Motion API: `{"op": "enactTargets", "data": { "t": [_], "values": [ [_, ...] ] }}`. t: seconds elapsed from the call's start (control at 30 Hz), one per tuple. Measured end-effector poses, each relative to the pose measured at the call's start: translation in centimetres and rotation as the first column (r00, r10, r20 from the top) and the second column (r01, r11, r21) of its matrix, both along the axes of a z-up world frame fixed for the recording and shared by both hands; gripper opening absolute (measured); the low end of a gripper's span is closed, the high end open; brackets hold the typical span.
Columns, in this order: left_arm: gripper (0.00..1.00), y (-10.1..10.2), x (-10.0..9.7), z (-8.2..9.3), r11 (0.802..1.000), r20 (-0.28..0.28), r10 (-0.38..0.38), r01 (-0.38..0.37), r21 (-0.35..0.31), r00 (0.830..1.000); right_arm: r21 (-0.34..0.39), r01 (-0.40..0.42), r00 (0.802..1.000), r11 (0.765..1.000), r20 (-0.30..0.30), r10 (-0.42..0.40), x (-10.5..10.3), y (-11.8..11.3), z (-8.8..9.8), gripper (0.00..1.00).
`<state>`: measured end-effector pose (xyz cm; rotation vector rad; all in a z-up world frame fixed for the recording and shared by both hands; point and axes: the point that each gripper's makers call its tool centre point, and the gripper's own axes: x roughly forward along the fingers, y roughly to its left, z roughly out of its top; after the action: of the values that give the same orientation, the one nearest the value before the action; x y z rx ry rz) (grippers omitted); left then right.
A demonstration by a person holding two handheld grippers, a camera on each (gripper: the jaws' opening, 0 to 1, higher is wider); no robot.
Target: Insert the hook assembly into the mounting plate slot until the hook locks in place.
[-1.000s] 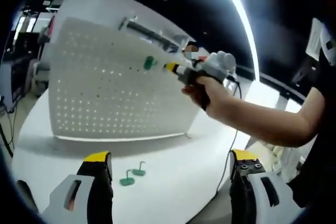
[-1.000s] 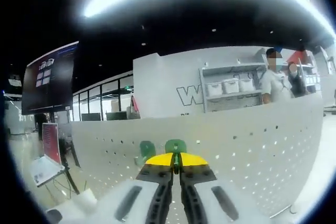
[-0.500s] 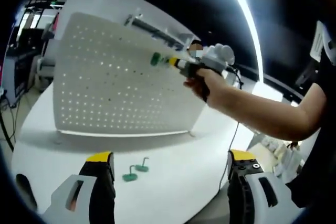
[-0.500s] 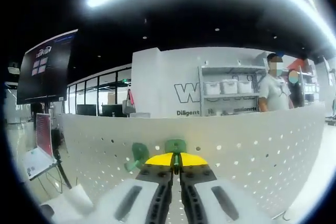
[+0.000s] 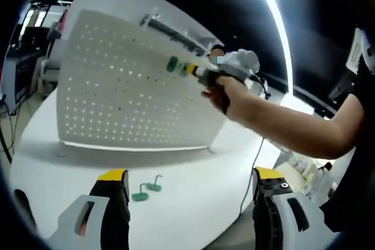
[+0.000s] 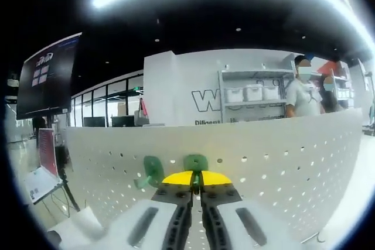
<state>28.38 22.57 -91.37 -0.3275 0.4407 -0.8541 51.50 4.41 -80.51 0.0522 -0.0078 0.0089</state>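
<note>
Gripping green hook upright, right tongs against pegboard

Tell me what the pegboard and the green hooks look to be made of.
Pegboard: likely white painted sheet metal or plastic; thin, rigid, matte, evenly punched holes. Green hooks on the table: probably moulded plastic; uniform colour, dull sheen.

Both views are lit by a blown-out ceiling strip against a dark ceiling. Straight lines are bent by fisheye distortion. The pegboard is backlit, its holes glowing; edges are softly blurred.
</note>
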Motion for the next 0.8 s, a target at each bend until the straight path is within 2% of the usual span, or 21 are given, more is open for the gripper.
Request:
{"op": "enactTargets", "data": {
  "t": [0.07,0.17,0.2,0.3,0.43,0.8],
  "values": [
    [0.88,0.1,0.0,0.0,1.0,0.01,-0.001,0.001,0.012,1.0,0.009,0.006,1.0,1.0,-0.002,-0.006,0.0,-0.1,0.0,0.01],
    [0.88,0.1,-0.1,0.0,1.0,0.016,-0.007,0.006,0.025,1.0,0.073,0.015,1.0,0.997,-0.013,-0.014,0.1,-0.2,-0.1,0.01],
    [0.88,0.1,-0.2,0.1,1.0,0.016,-0.007,0.007,0.023,1.0,0.075,0.027,0.999,0.997,-0.033,-0.024,0.0,-0.3,-0.5,0.03],
    [0.87,0.3,-0.3,0.1,1.0,0.018,-0.005,0.005,0.022,1.0,0.045,0.041,0.999,0.998,-0.037,-0.04,0.0,-0.4,-0.7,0.09],
    [0.87,0.6,-0.7,-0.1,1.0,0.015,0.001,-0.001,0.027,1.0,0.072,0.032,0.999,0.997,-0.029,-0.03,-0.2,-0.1,-0.3,0.11],
    [0.87,0.7,-1.1,0.3,1.0,0.025,0.004,-0.005,0.028,1.0,0.087,0.024,0.999,0.996,-0.031,-0.021,-0.5,0.2,0.2,0.15]
  ]
}}
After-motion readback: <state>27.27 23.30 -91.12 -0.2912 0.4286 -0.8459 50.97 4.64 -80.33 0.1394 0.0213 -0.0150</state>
